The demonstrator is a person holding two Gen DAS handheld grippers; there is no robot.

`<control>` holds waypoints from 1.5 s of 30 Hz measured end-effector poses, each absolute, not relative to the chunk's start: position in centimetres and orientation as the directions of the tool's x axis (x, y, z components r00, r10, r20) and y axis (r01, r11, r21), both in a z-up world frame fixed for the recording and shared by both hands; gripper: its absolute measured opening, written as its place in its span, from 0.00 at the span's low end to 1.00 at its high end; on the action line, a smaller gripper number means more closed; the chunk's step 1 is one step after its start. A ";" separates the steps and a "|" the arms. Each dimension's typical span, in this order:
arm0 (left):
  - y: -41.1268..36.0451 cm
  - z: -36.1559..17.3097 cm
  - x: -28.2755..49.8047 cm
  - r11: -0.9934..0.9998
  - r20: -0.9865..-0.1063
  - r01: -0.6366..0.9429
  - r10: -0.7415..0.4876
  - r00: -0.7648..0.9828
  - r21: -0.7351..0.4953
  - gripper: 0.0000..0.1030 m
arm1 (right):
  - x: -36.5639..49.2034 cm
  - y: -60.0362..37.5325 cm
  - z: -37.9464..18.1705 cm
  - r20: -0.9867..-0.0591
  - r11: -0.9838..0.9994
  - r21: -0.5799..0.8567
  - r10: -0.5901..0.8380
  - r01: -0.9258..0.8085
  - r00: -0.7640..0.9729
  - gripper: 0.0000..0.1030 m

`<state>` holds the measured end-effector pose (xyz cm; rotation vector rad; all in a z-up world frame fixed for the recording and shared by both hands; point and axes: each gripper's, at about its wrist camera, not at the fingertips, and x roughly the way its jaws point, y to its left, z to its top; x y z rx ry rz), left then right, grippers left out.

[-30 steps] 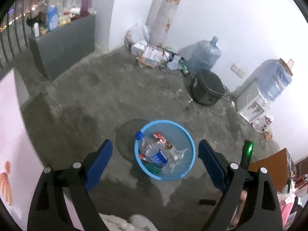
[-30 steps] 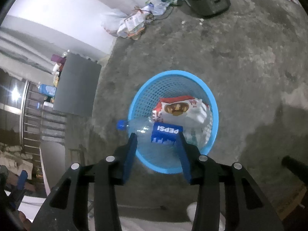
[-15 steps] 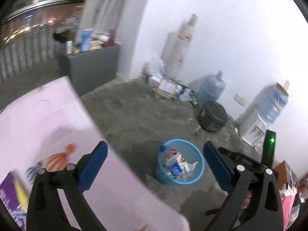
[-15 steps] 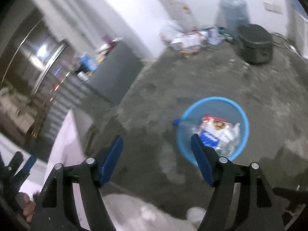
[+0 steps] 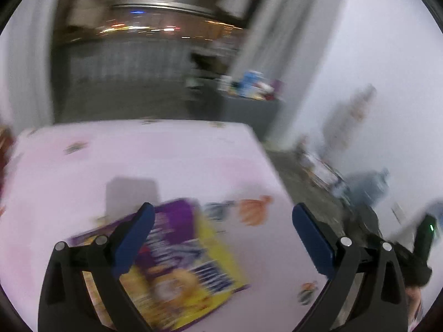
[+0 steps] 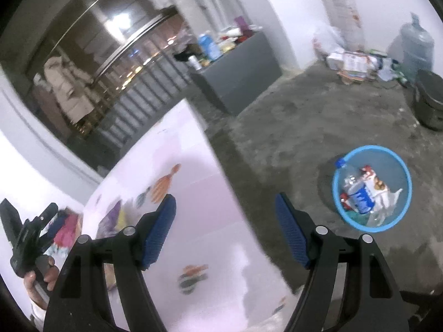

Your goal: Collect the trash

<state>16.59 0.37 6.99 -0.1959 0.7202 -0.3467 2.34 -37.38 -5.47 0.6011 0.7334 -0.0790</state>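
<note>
Hovering wide-jawed and empty, the left gripper (image 5: 221, 231) hangs over a purple-and-yellow snack packet (image 5: 180, 265) on the pink table (image 5: 166, 160); the right gripper (image 6: 224, 232) gapes empty too.

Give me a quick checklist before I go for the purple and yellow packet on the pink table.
1. Left gripper open and empty: ok, nothing between the jaws.
2. Right gripper open and empty: ok.
3. Purple and yellow packet in view below the left gripper: ok, it lies flat on the pink table, though blurred.
4. Packet lined up between the left fingers: not ok, it sits toward the near-left finger.
5. Blue basket on the floor with room left: ok, the bottle and wrappers lie low inside.
6. Other trash left on the table: cannot tell, too blurred.
</note>
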 end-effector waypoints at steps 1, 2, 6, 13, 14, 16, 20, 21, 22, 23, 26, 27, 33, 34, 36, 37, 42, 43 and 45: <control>2.2 7.2 16.1 0.932 -0.608 0.200 -0.350 0.713 -0.302 0.94 | 2.2 -36.8 -5.3 -0.649 0.835 0.486 0.148 0.257 0.746 0.68; 4.1 7.3 15.4 0.937 -0.605 0.160 -0.325 0.727 -0.311 0.94 | 2.1 -35.9 -5.1 -0.651 0.842 0.485 0.167 0.237 0.740 0.68; 8.9 7.6 12.8 0.935 -0.583 0.085 -0.285 0.761 -0.345 0.94 | 1.5 -33.3 -4.8 -0.645 0.849 0.497 0.226 0.177 0.730 0.68; 11.9 5.6 10.3 0.940 -0.611 -0.010 -0.214 0.762 -0.341 0.94 | 2.4 -30.3 -4.8 -0.662 0.854 0.505 0.287 0.129 0.693 0.68; 11.8 5.3 10.2 0.943 -0.616 -0.018 -0.203 0.761 -0.333 0.94 | 2.6 -30.0 -4.9 -0.662 0.855 0.505 0.299 0.114 0.687 0.68; 11.9 4.7 9.7 0.947 -0.632 -0.029 -0.191 0.752 -0.320 0.94 | 2.4 -29.1 -4.8 -0.658 0.854 0.512 0.318 0.095 0.682 0.68; 10.7 3.4 9.8 0.954 -0.661 -0.017 -0.193 0.725 -0.298 0.94 | 2.4 -28.2 -5.4 -0.640 0.831 0.554 0.385 0.053 0.665 0.68; 10.6 3.4 9.6 0.956 -0.662 -0.008 -0.197 0.723 -0.292 0.94 | 2.5 -27.8 -5.6 -0.634 0.821 0.569 0.410 0.038 0.655 0.68; 10.1 3.4 9.8 0.960 -0.658 0.011 -0.199 0.726 -0.278 0.94 | 2.7 -27.5 -5.9 -0.634 0.814 0.580 0.429 0.029 0.644 0.68; 9.7 3.5 10.0 0.964 -0.655 0.022 -0.197 0.730 -0.267 0.94 | 2.8 -27.2 -6.0 -0.633 0.809 0.588 0.444 0.020 0.634 0.68; 8.8 4.1 11.2 0.965 -0.617 0.076 -0.220 0.755 -0.250 0.94 | 3.5 -25.6 -6.7 -0.625 0.783 0.621 0.518 -0.029 0.584 0.63; 8.5 4.2 11.9 0.966 -0.606 0.091 -0.223 0.763 -0.241 0.90 | 3.8 -25.2 -7.0 -0.624 0.772 0.635 0.541 -0.038 0.564 0.58; 7.5 1.0 19.5 0.973 -0.697 0.114 -0.223 0.682 -0.199 0.68 | 5.9 -21.0 -9.7 -0.653 0.735 0.676 0.632 -0.056 0.417 0.47; 7.4 0.4 20.3 0.974 -0.714 0.113 -0.220 0.665 -0.195 0.66 | 6.4 -20.5 -10.0 -0.659 0.733 0.678 0.638 -0.053 0.399 0.45; 7.2 -2.3 22.7 0.966 -0.783 0.125 -0.255 0.567 -0.224 0.62 | 7.2 -19.4 -11.0 -0.671 0.731 0.680 0.647 -0.046 0.364 0.42; 7.3 -3.1 23.0 0.962 -0.802 0.119 -0.271 0.532 -0.247 0.60 | 7.7 -19.1 -11.3 -0.679 0.735 0.677 0.643 -0.036 0.353 0.40; 7.3 -4.6 21.0 0.895 -0.792 0.137 -0.440 0.423 -0.425 0.58 | 9.2 -19.1 -12.5 -0.697 0.736 0.677 0.637 0.010 0.329 0.37; 7.0 -4.7 20.2 0.869 -0.775 0.158 -0.490 0.398 -0.468 0.58 | 9.3 -19.5 -12.6 -0.696 0.732 0.680 0.636 0.023 0.333 0.35; 6.1 -4.8 18.7 0.828 -0.750 0.198 -0.560 0.351 -0.525 0.58 | 9.6 -20.5 -12.8 -0.679 0.710 0.703 0.646 0.054 0.349 0.35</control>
